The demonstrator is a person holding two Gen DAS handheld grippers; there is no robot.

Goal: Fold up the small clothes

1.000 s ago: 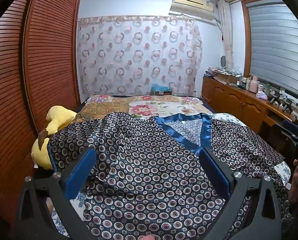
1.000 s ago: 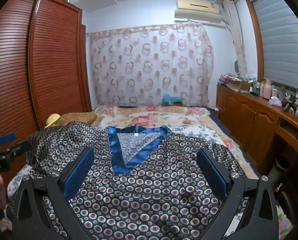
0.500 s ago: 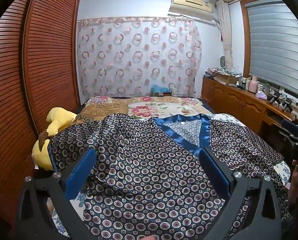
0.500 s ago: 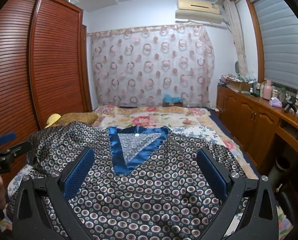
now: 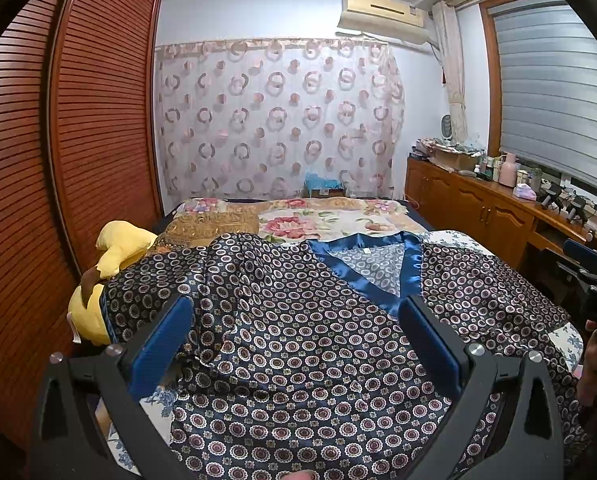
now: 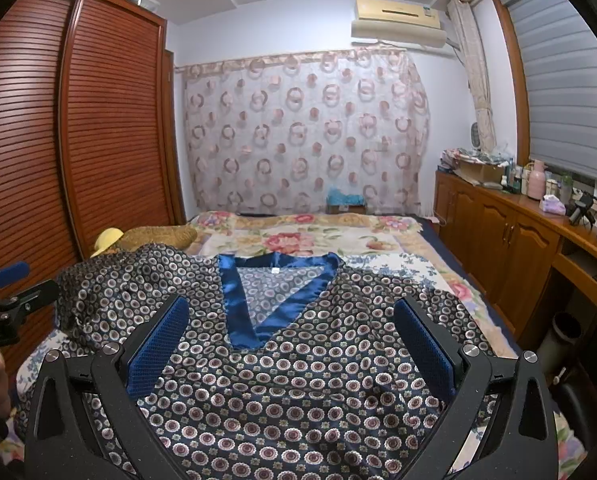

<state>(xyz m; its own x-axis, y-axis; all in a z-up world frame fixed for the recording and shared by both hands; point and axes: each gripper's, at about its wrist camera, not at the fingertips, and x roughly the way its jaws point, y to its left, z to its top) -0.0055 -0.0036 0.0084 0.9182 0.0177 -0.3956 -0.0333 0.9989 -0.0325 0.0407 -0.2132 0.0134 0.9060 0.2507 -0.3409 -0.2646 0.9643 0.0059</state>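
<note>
Two claws hover over the bed, each with its blue pads spread wide apart and holding nothing: the left claw (image 5: 294, 344) above the near left part of a patterned satin top (image 5: 298, 340), the right claw (image 6: 290, 344) above its middle, just below the blue V-neck trim (image 6: 258, 300). The top lies spread flat, neck away from the claws, on the bed (image 6: 378, 240) with a floral cover. Its left sleeve is rumpled and drapes against a yellow plush toy (image 5: 114, 252) at the bed's left edge. A slatted wooden wardrobe (image 5: 98, 120) stands left — a ring-patterned curtain (image 6: 298, 132) fills the far wall, with an air conditioner (image 6: 398, 24) above it. A wooden cabinet (image 6: 498, 240) along the right carries bottles and clutter too small to identify. Lettering on the left claw's body in the right view is cut off and unreadable; the small white neck label (image 6: 275, 269) is too tiny to read. The top's hem falls below both frames.
</note>
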